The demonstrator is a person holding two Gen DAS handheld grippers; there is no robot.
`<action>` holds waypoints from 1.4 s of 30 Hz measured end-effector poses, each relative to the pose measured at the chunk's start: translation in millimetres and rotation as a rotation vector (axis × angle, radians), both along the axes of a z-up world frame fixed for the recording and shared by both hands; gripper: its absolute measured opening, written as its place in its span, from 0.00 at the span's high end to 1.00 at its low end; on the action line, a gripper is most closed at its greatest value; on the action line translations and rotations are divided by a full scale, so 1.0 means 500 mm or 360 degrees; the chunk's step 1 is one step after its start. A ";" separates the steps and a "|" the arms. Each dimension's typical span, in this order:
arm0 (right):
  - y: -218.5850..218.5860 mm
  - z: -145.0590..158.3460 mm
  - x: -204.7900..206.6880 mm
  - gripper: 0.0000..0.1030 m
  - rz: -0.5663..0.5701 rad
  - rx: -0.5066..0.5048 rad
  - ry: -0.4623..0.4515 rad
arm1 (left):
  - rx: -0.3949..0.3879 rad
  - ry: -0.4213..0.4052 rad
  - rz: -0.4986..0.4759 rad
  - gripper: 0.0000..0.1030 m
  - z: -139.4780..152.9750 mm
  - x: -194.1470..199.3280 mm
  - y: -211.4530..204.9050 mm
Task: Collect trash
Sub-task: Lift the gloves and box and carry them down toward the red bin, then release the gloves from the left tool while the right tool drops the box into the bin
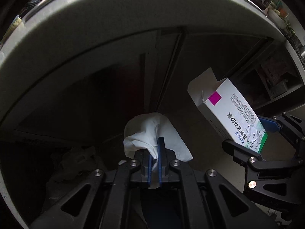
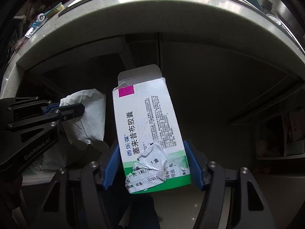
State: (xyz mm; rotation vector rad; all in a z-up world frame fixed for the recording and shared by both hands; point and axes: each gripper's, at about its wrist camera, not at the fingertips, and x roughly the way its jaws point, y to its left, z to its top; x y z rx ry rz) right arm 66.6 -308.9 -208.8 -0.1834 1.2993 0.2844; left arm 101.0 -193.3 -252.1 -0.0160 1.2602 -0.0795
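My left gripper (image 1: pixel 155 148) is shut on a crumpled white tissue (image 1: pixel 150 131), held in the air below the counter edge. It also shows at the left of the right wrist view (image 2: pixel 76 108) with the tissue (image 2: pixel 89 118). My right gripper (image 2: pixel 152 164) is shut on a white and green medicine box (image 2: pixel 150 133) with an open top flap and a magenta square. The box (image 1: pixel 232 112) and right gripper (image 1: pixel 253 139) show at the right of the left wrist view.
A pale counter edge (image 1: pixel 95 28) arcs overhead, with dark cabinet doors (image 1: pixel 133 72) beneath. A dim bag-like heap (image 1: pixel 76 164) lies low on the left. Open shelves (image 2: pixel 286 133) stand at the right. Pale floor (image 2: pixel 181 206) lies below.
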 end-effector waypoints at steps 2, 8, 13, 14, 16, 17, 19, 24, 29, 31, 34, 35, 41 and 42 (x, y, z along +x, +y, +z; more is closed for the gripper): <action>-0.006 -0.044 0.013 0.40 -0.0014 0.0003 0.0012 | 0.0006 0.0029 -0.0014 0.96 -0.051 0.010 -0.002; -0.021 -0.180 0.041 0.40 -0.0034 0.0001 0.0054 | 0.0001 0.0041 -0.0049 0.96 -0.184 0.032 -0.004; -0.025 -0.273 0.045 0.40 -0.0054 -0.0008 0.0073 | -0.0016 0.0059 -0.0084 0.96 -0.280 0.046 -0.017; -0.026 -0.287 0.046 0.40 -0.0061 -0.0010 0.0077 | -0.0015 0.0063 -0.0094 0.96 -0.297 0.055 -0.027; -0.028 -0.310 0.047 0.40 -0.0073 -0.0011 0.0080 | -0.0018 0.0066 -0.0105 0.96 -0.327 0.058 -0.034; -0.026 -0.319 0.049 0.40 -0.0075 -0.0013 0.0081 | -0.0016 0.0068 -0.0105 0.96 -0.337 0.056 -0.035; -0.033 -0.339 0.044 0.40 -0.0075 -0.0021 0.0084 | -0.0029 0.0077 -0.0097 0.92 -0.358 0.057 -0.040; -0.042 -0.352 0.040 0.40 -0.0083 -0.0034 0.0104 | -0.0032 0.0064 -0.0099 0.42 -0.348 0.068 -0.037; -0.031 -0.341 0.038 0.40 -0.0083 -0.0044 0.0118 | 0.0027 0.0063 -0.0109 0.22 -0.334 0.071 -0.033; -0.020 -0.340 0.048 0.40 -0.0074 -0.0043 0.0120 | 0.0043 0.0074 -0.0097 0.19 -0.326 0.071 -0.024; -0.025 -0.339 0.053 0.40 -0.0052 -0.0040 0.0116 | 0.0031 0.0083 -0.0065 0.17 -0.324 0.068 -0.006; -0.022 -0.339 0.054 0.40 -0.0044 -0.0037 0.0113 | 0.0032 0.0085 -0.0055 0.17 -0.327 0.065 0.002; -0.007 -0.372 0.046 0.40 0.0016 -0.0043 0.0141 | 0.0079 0.0086 0.0016 0.14 -0.346 0.060 0.020; -0.001 -0.377 0.047 0.40 0.0025 -0.0044 0.0149 | 0.0079 0.0089 0.0032 0.14 -0.349 0.058 0.026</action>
